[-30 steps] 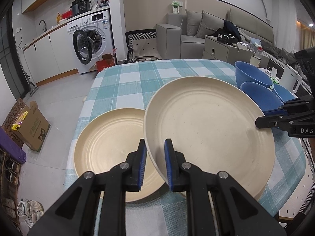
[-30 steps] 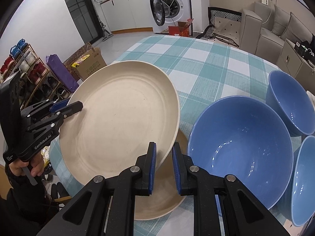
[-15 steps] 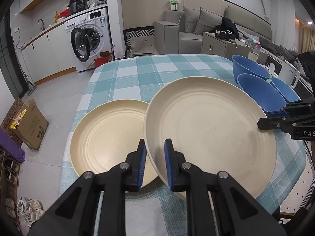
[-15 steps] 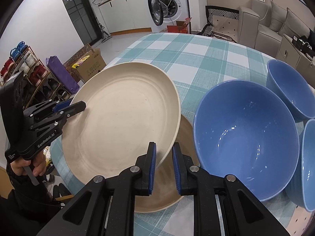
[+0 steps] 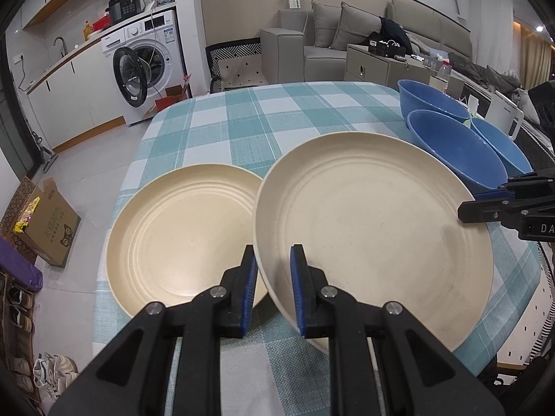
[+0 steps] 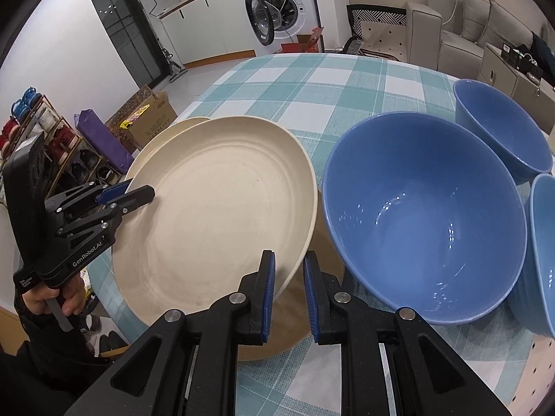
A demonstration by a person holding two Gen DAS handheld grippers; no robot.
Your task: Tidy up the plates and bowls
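Observation:
A large cream plate (image 5: pixel 374 242) (image 6: pixel 222 215) hangs tilted above the checked tablecloth, held at two opposite rims. My left gripper (image 5: pixel 274 277) (image 6: pixel 128 196) is shut on its left rim. My right gripper (image 6: pixel 289 277) (image 5: pixel 485 204) is shut on the rim nearest the bowls. A second cream plate (image 5: pixel 180 239) lies flat on the table to the left; only its rim (image 6: pixel 184 124) shows behind the held plate in the right wrist view. A darker tan plate (image 6: pixel 295 322) lies under the held plate's near edge. Three blue bowls (image 6: pixel 423 215) (image 6: pixel 499 128) (image 6: pixel 544 253) stand to the right.
The round table (image 5: pixel 277 118) with the teal checked cloth has bare room at its far half. The nearest blue bowl (image 5: pixel 458 152) stands close to the held plate's right rim. A person's hand (image 6: pixel 48 301) grips the left tool. A cardboard box (image 5: pixel 48 222) sits on the floor to the left.
The right gripper has shifted a little with the plate's rim and sunk slightly, and the plate lies flatter. The second plate's rim now peeks out behind it. Both grips are unchanged.

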